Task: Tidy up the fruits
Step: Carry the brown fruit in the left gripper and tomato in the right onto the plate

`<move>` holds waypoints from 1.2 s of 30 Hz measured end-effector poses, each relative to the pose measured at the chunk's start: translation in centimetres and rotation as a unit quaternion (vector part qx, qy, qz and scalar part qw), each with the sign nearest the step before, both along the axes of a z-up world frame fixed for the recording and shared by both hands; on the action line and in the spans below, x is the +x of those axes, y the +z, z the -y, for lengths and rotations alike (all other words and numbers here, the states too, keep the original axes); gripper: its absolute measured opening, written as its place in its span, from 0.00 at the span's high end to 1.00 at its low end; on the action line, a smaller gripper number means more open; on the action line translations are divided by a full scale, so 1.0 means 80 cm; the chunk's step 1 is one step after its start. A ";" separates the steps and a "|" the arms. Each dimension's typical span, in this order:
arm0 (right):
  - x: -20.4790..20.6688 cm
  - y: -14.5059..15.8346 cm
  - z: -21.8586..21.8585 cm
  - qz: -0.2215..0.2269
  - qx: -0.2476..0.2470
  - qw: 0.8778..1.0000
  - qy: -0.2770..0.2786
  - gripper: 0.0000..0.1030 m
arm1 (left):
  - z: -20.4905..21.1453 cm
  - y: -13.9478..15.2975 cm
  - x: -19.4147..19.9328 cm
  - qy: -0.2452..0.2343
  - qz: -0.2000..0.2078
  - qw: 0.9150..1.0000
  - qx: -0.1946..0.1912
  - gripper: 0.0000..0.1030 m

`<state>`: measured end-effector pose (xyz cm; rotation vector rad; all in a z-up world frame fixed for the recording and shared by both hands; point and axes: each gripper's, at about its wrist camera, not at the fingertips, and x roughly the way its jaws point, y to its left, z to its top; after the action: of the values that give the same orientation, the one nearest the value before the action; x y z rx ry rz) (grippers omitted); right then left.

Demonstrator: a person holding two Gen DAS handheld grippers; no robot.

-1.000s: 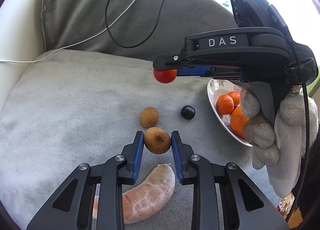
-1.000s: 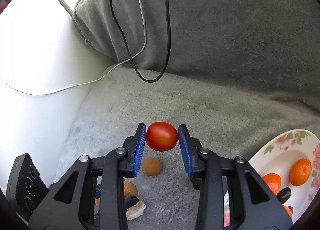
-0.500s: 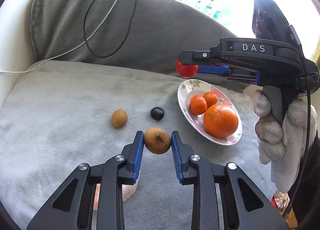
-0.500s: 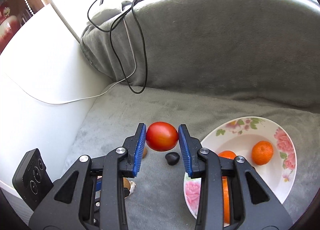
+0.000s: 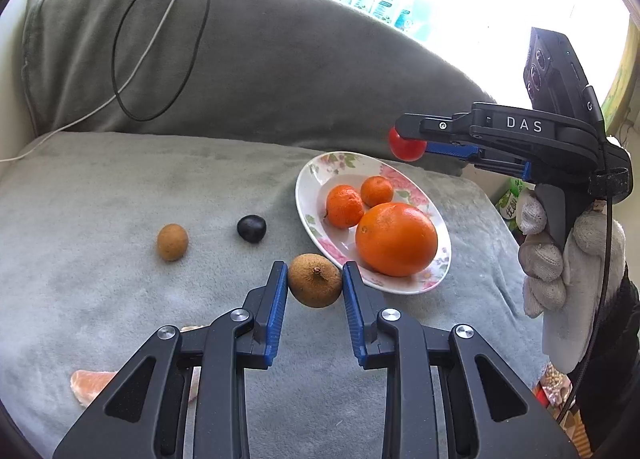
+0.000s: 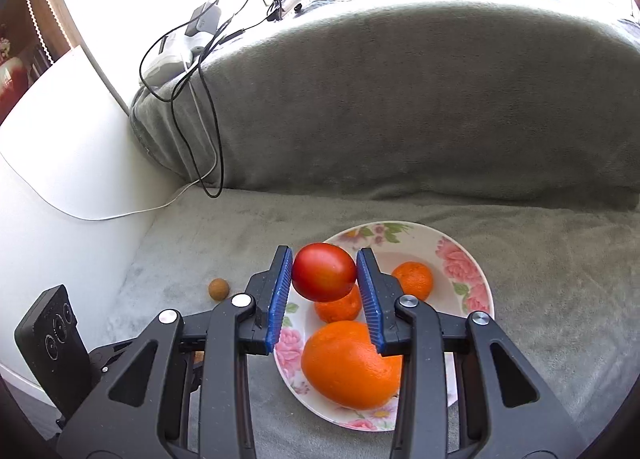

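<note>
My left gripper (image 5: pixel 315 286) is shut on a brown round fruit (image 5: pixel 315 280), held above the grey blanket just left of the floral plate (image 5: pixel 308 195). My right gripper (image 6: pixel 324 277) is shut on a red tomato (image 6: pixel 324 276) and holds it over the plate (image 6: pixel 460 259); it also shows in the left wrist view (image 5: pixel 408 141), above the plate's far rim. The plate holds a big orange (image 5: pixel 396 239) and two small mandarins (image 5: pixel 345 206). A small brown fruit (image 5: pixel 172 242) and a dark plum (image 5: pixel 251 228) lie on the blanket left of the plate.
A peeled citrus segment (image 5: pixel 92 385) lies on the blanket under my left gripper. Black and white cables (image 5: pixel 132 71) hang over the grey sofa back (image 5: pixel 280 71). A white wall panel (image 6: pixel 60 163) stands at the left. The blanket edge drops off at right.
Both grippers have risen and shifted right with their fruits. The tomato now hangs over the plate, and the brown fruit is close beside the plate's near-left rim.
</note>
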<state>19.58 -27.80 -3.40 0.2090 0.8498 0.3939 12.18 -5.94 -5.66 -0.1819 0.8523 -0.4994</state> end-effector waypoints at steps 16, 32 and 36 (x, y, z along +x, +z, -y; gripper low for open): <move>0.002 -0.036 0.060 -0.027 0.000 0.999 -0.042 0.66 | 0.041 0.002 0.026 -0.018 0.002 1.000 0.010 0.75; 0.012 -0.053 0.061 -0.043 0.009 0.998 -0.039 0.66 | 0.064 0.003 0.046 -0.027 0.004 0.999 0.019 0.75; 0.013 -0.055 0.059 -0.045 0.009 0.998 -0.036 0.66 | 0.067 0.004 0.047 -0.028 0.007 0.999 0.019 0.75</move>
<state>20.64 -32.54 -7.78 0.2757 0.9252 0.3274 15.98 -11.34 -5.35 -0.1196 0.8544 -0.5362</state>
